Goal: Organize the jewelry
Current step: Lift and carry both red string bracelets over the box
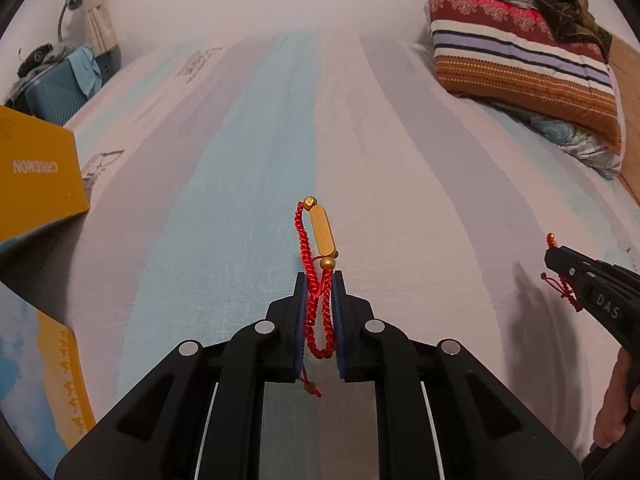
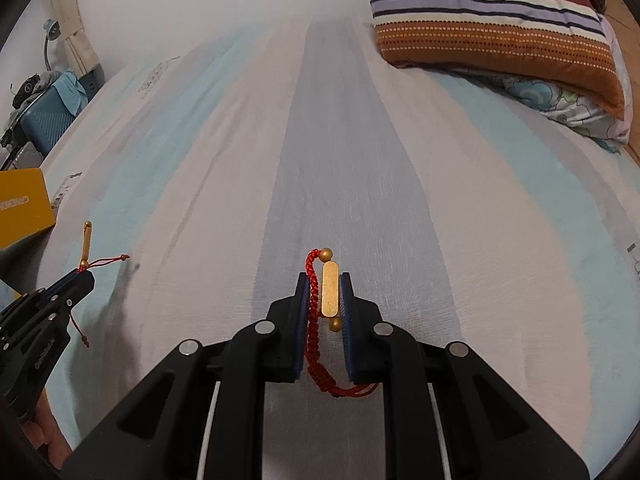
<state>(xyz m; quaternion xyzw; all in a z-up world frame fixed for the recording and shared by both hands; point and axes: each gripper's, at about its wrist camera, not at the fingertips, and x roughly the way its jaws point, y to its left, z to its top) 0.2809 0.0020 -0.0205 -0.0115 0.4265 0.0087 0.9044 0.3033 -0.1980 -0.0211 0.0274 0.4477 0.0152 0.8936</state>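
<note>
Yellow box (image 1: 38, 168), mirrored lettering "CANEMON"

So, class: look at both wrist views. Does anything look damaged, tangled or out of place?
Nothing stands out. The left gripper pinches one red bracelet by its cord; the right gripper holds another red bracelet by its gold bar. Both look intact, above the striped bedsheet.

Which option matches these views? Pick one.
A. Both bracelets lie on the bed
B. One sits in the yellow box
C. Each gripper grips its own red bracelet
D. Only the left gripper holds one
C: the left gripper pinches one red braided bracelet, and the right gripper pinches another red braided bracelet.
</note>
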